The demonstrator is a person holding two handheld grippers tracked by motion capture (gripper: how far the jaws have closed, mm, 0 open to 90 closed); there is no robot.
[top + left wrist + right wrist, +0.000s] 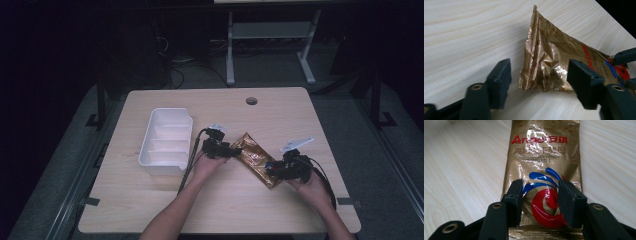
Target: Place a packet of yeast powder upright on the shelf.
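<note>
A gold foil yeast packet point(255, 157) with red and blue print lies slantwise on the wooden table point(280, 115). In the right gripper view my right gripper point(540, 187) is shut on the printed near end of the packet point(544, 157), a jaw at each side of the red swirl. In the high view that gripper point(274, 168) sits at the packet's lower right end. My left gripper point(539, 66) stands open at the crinkled sealed end of the packet point(549, 57), which lies between its spread jaws without touching them. It is at the packet's upper left end in the high view point(234, 150).
A white divided tray point(150, 155) stands left of the left hand, its cable running along the tray's right side. A round cable hole point(251, 100) sits near the table's far edge. Desk legs and dark floor lie beyond.
</note>
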